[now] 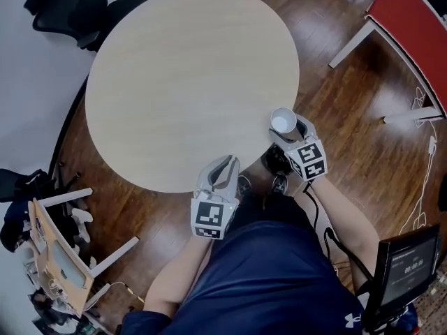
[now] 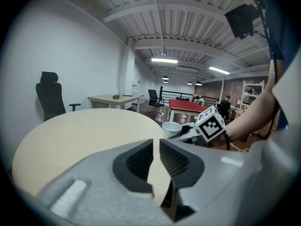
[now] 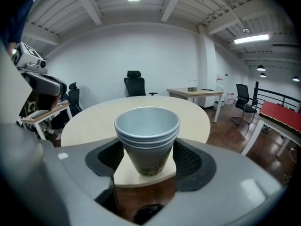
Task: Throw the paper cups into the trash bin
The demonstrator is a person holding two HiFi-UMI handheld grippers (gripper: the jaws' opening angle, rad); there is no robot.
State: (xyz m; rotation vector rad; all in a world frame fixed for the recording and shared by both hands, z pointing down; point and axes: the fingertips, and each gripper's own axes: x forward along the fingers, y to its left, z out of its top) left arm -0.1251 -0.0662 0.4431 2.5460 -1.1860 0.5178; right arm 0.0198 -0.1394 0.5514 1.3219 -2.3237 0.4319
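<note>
A stack of white paper cups [image 1: 283, 122] stands upright at the near right edge of the round beige table [image 1: 188, 82]. My right gripper [image 1: 288, 134] is shut on the stack; in the right gripper view both pads press the sides of the paper cups [image 3: 147, 135] between the right gripper's [image 3: 148, 157] jaws. My left gripper [image 1: 224, 165] hovers over the table's near edge, shut and holding nothing. In the left gripper view only a thin slit shows between the left gripper's [image 2: 156, 147] jaws, and the cups [image 2: 171, 128] sit ahead to the right.
Black office chairs [image 1: 70, 9] stand beyond the table at the far left. A red-topped table [image 1: 412, 19] is at the far right. A wooden frame [image 1: 56, 250] stands on the floor at the near left, and a screen [image 1: 408, 264] at the near right.
</note>
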